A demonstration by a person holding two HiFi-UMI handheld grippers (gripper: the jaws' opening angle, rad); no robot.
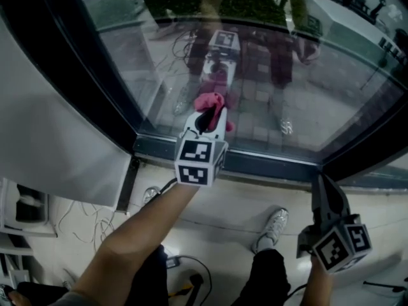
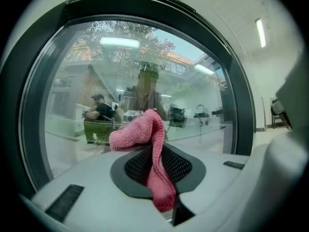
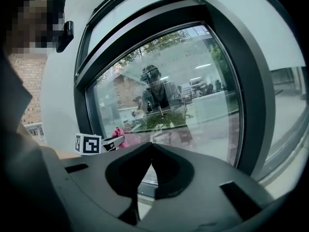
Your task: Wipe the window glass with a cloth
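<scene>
My left gripper is shut on a pink cloth, held up at the lower part of the window glass, just above the bottom frame. In the left gripper view the pink cloth bunches over the tips of the left gripper and hangs down between the jaws, with the glass close ahead. Whether the cloth touches the glass I cannot tell. My right gripper hangs low at the right, shut on nothing. From the right gripper I see the left gripper and the cloth by the glass.
A dark window frame runs along the bottom and sides of the pane. A white wall panel stands at the left. Cables lie on the floor, and the person's shoe is below the sill. The glass reflects the person and gripper.
</scene>
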